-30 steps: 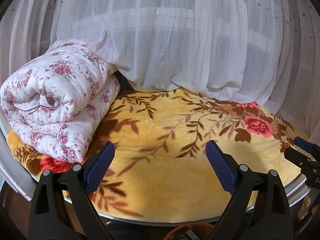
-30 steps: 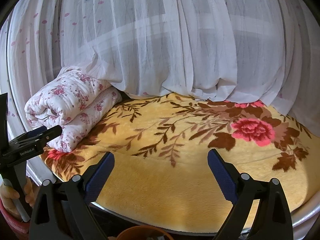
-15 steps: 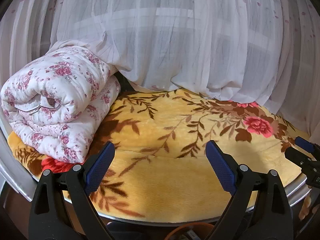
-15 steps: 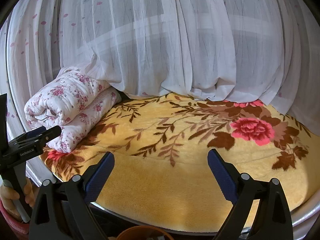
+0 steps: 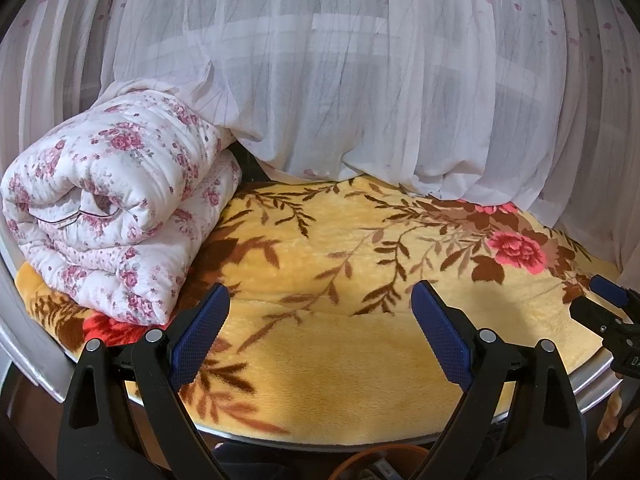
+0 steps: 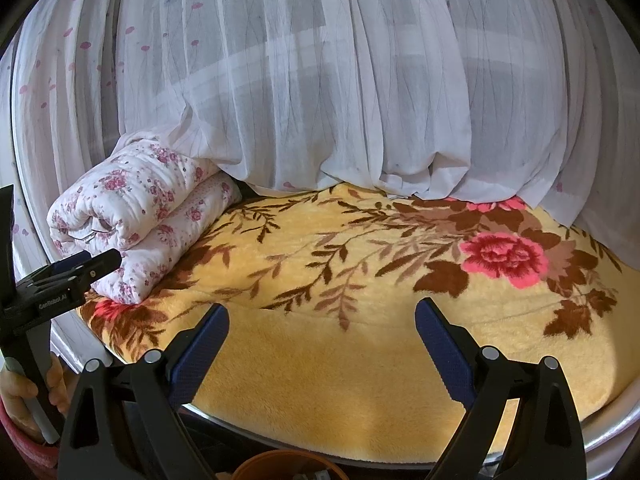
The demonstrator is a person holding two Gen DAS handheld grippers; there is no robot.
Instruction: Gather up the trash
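At the bottom of the left wrist view, the left gripper (image 5: 320, 320) has its two blue-padded fingers (image 5: 199, 334) spread wide, holding nothing and touching nothing; they hang over the near edge of a yellow floral blanket (image 5: 340, 344). Below them, at the bottom edge of the frame, the curved orange rim of a container (image 5: 380, 451) shows, and what it holds is too little seen to name. The right wrist view matches: the right gripper (image 6: 322, 344) is also wide apart and empty above the blanket's (image 6: 320, 360) near edge, with the orange rim (image 6: 280, 458) under it. No piece of trash can be made out on the blanket in either view.

At the lower left of the right wrist view, the left gripper (image 6: 80, 266) appears from the side, with the person's hand (image 6: 20, 394) on its handle. At the right edge of the left wrist view, the right gripper's tips (image 5: 600, 300) stick in.

Farther back on the left, a rolled white quilt with pink flowers (image 5: 116, 208) lies on the blanket. Behind everything, a sheer white curtain with pink spots (image 5: 360, 80) hangs down, its hem resting on the blanket's far edge and against the quilt.
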